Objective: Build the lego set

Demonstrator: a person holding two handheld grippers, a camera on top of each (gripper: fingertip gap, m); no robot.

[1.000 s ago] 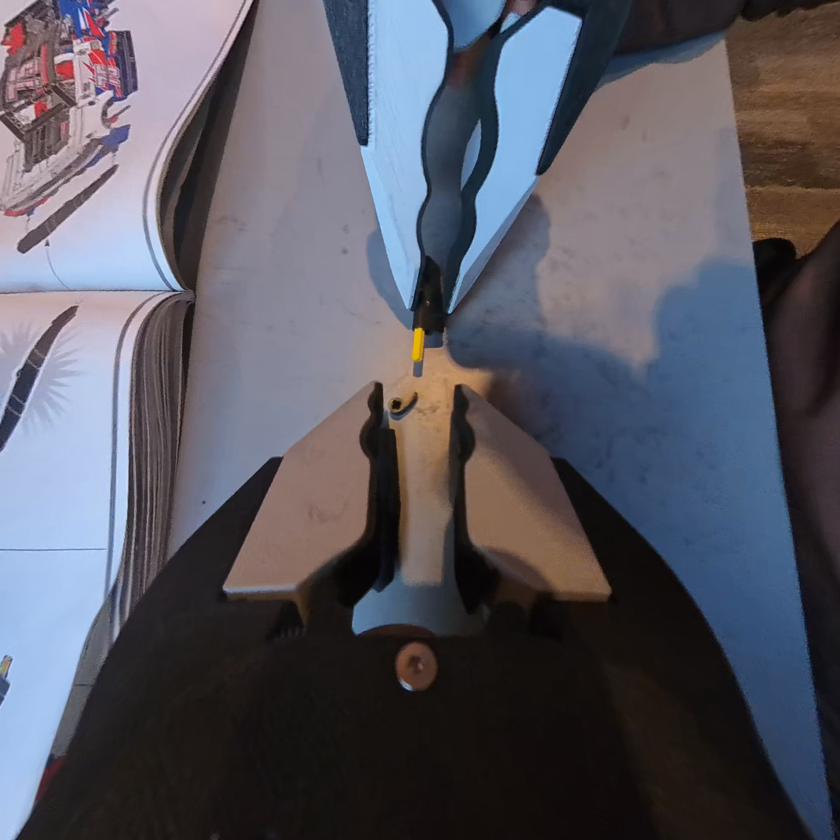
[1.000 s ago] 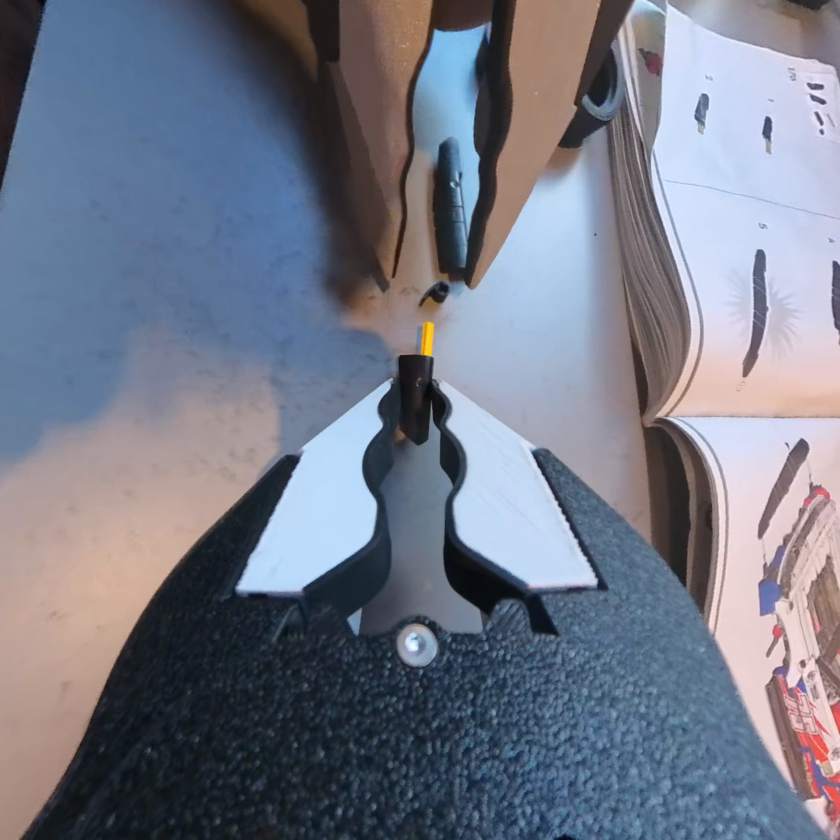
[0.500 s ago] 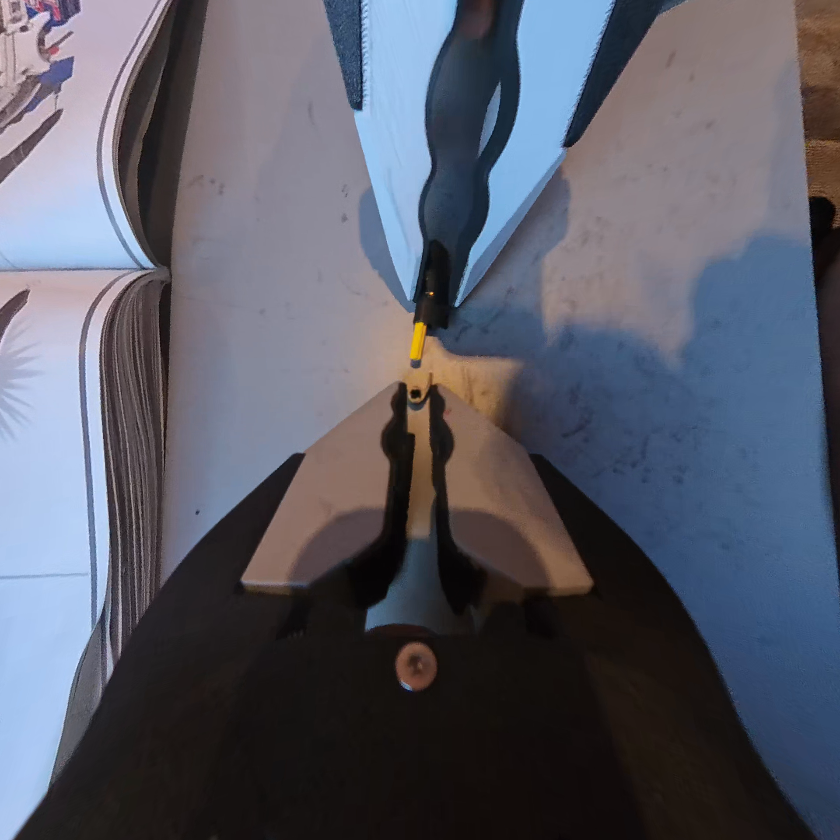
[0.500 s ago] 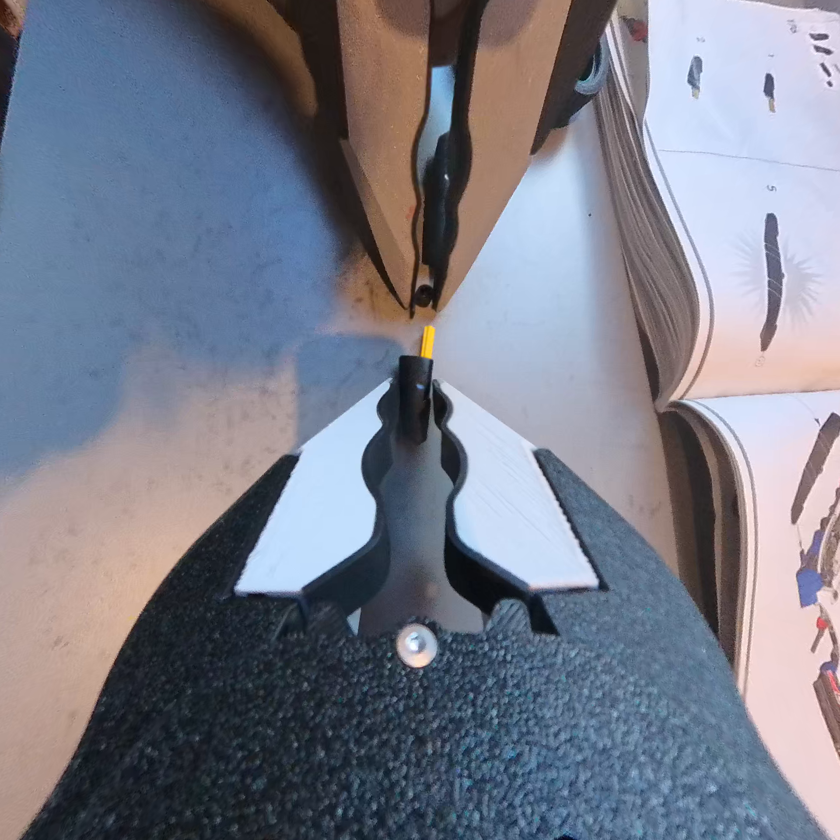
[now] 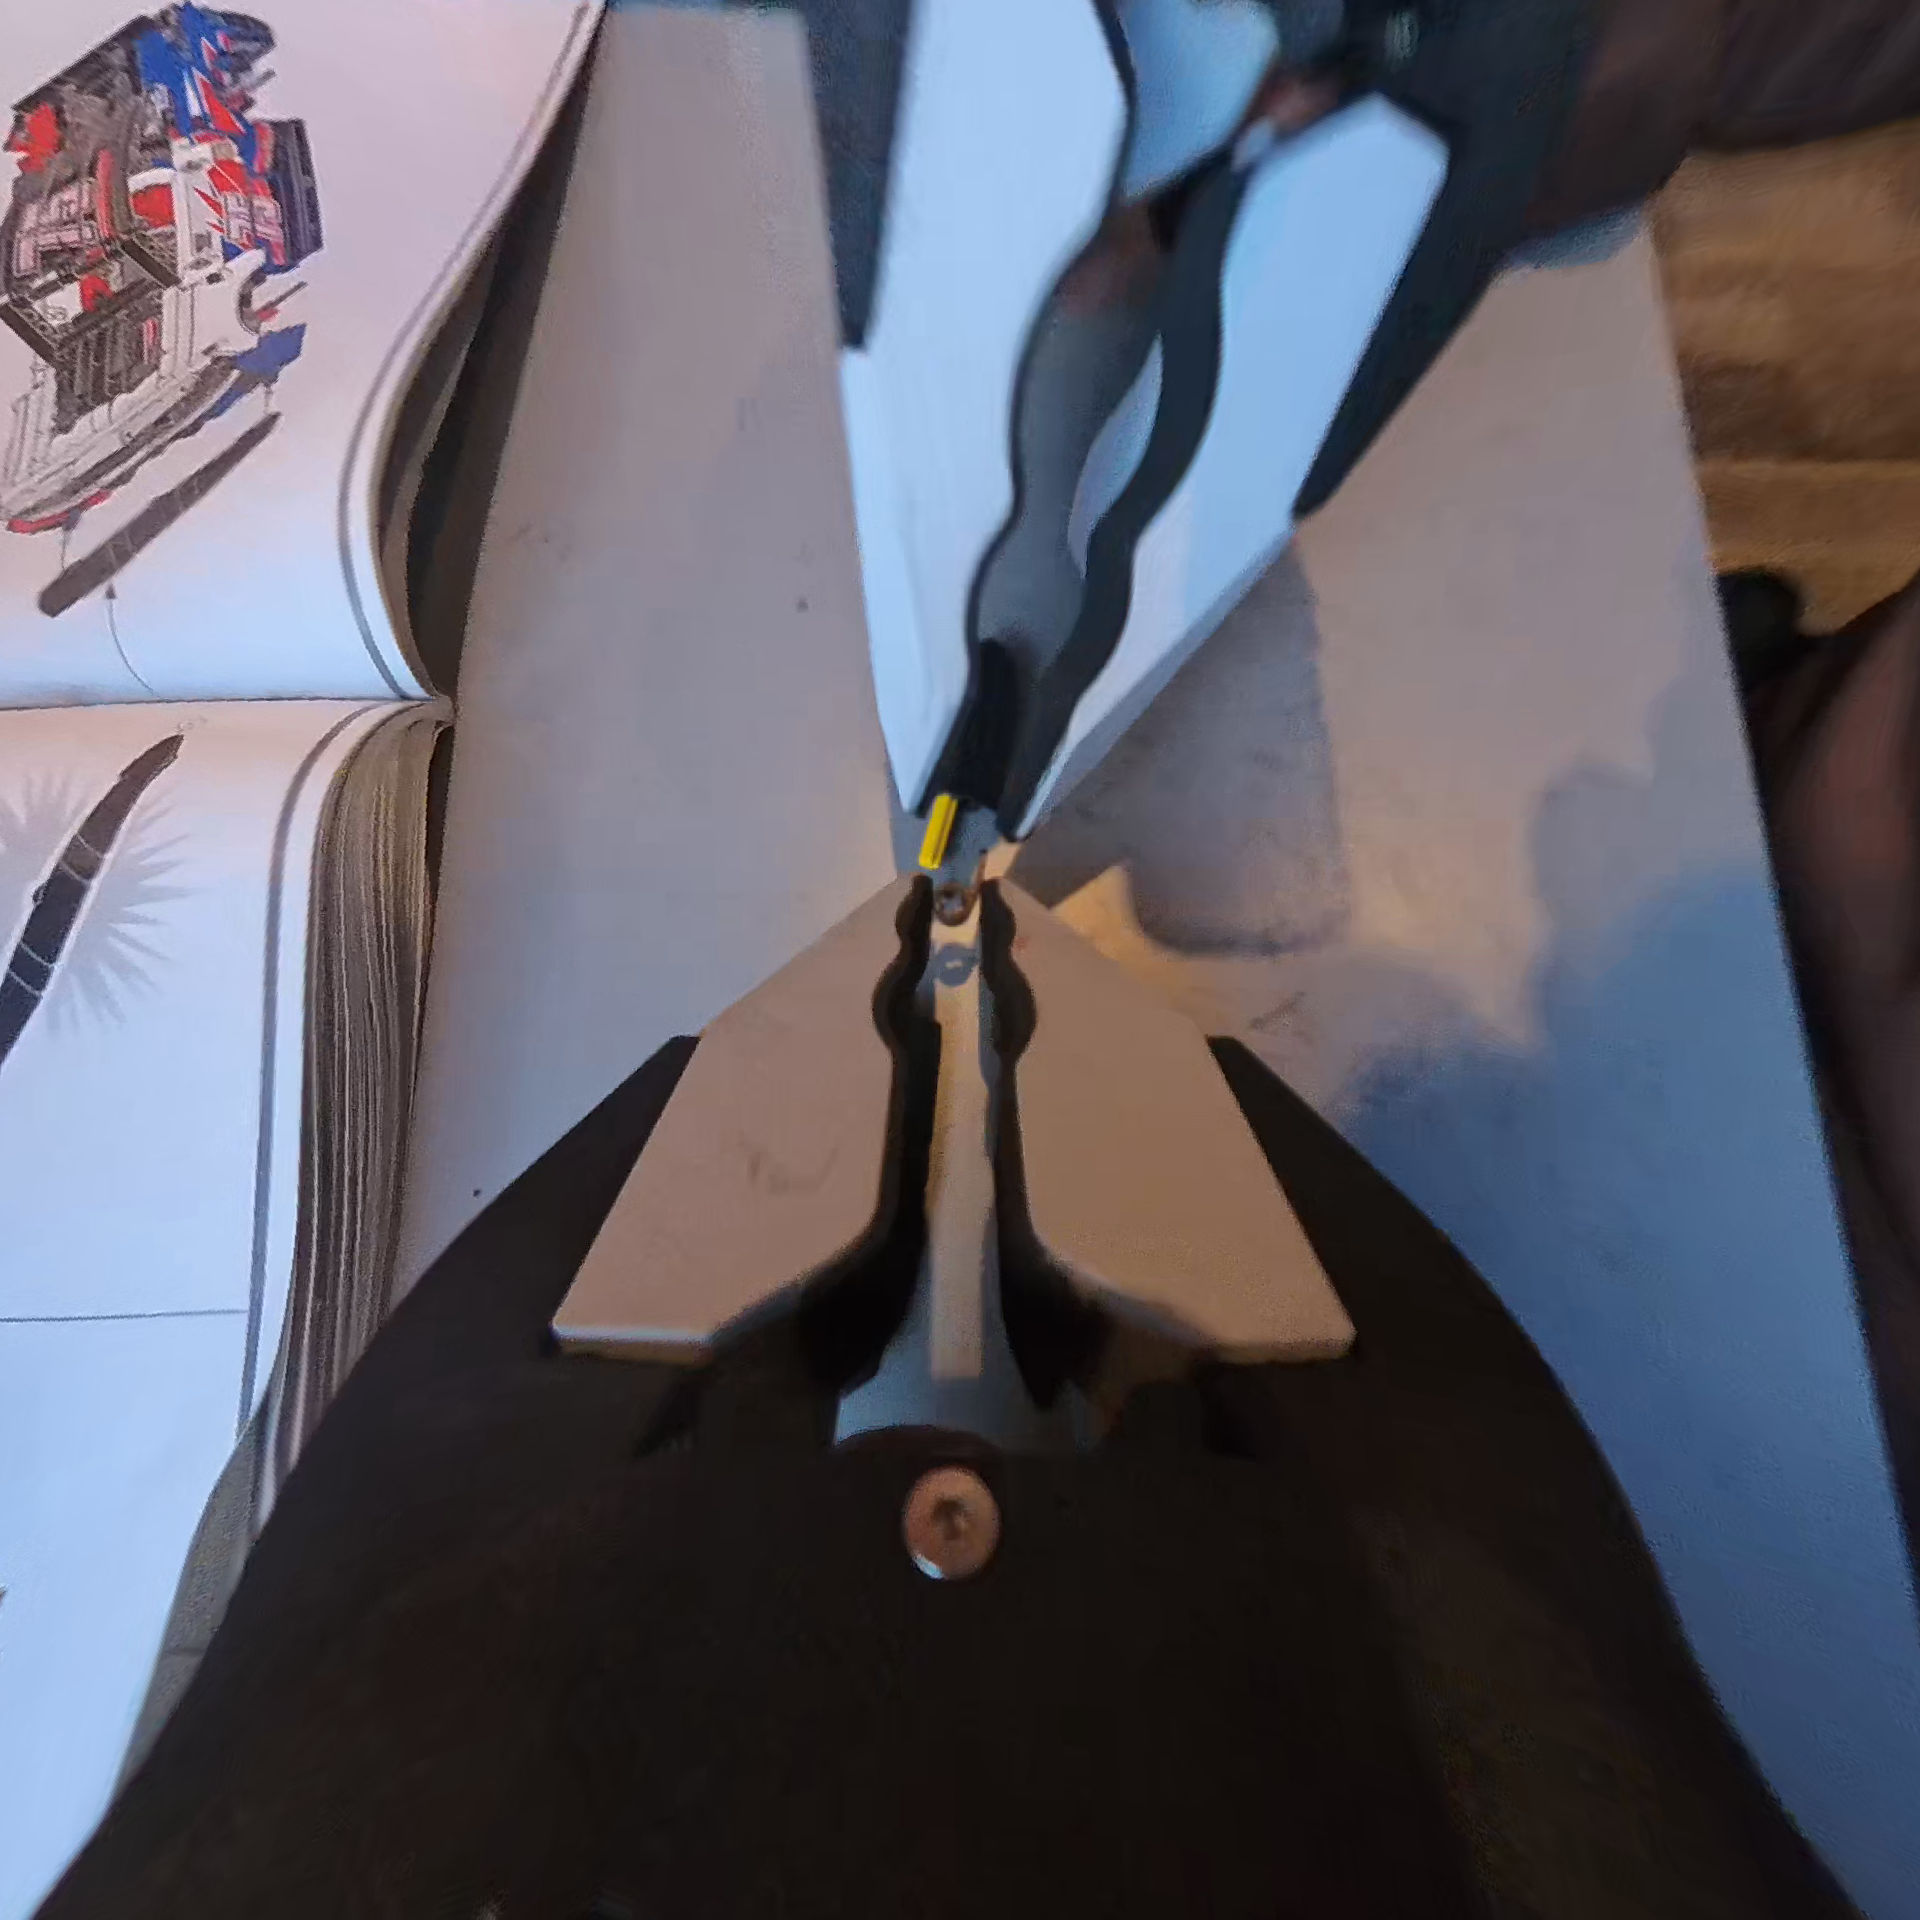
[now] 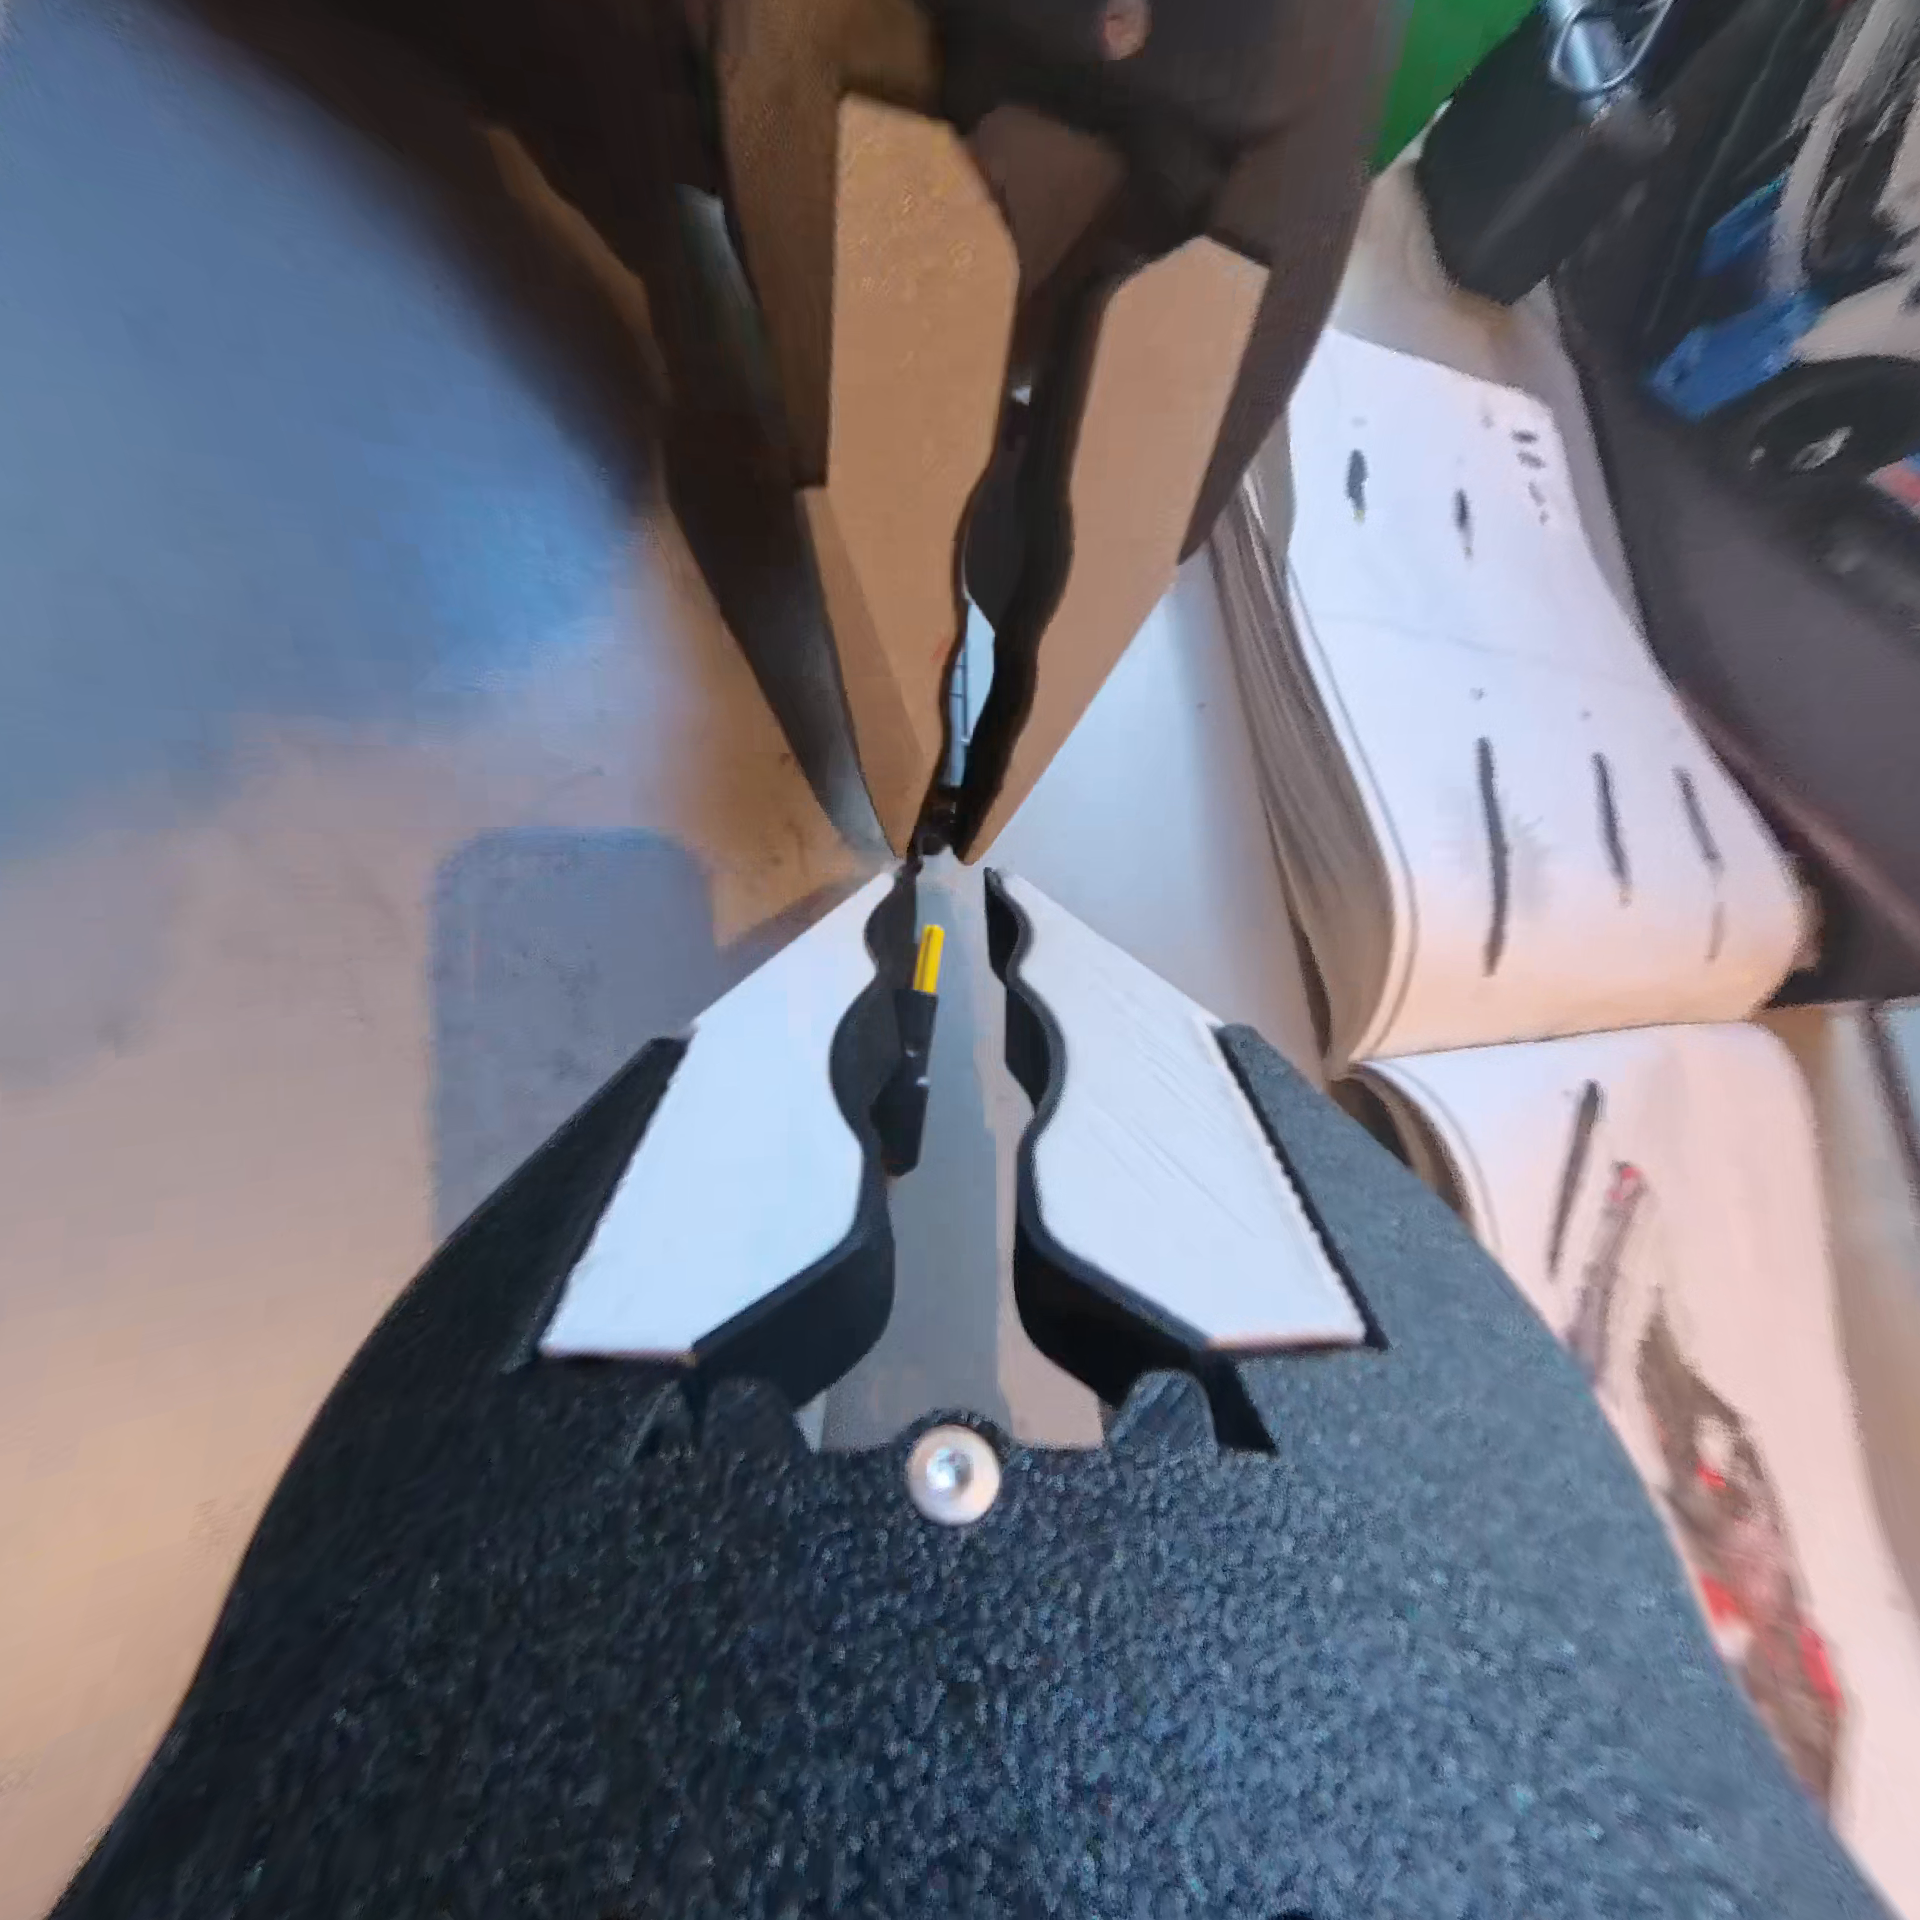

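While both grippers are meeting tip to tip over the middle of the white table, two small Lego pieces are lying between them.
Item one: a slim black piece with a yellow pin jutting from its end, leaning along one finger of the right gripper, whose jaws are standing parted; whether it is pinched cannot be told. Item two: a tiny dark ringed piece, sitting at the tips of the left gripper, jaws nearly closed about it. An open instruction booklet is lying along the table's edge.
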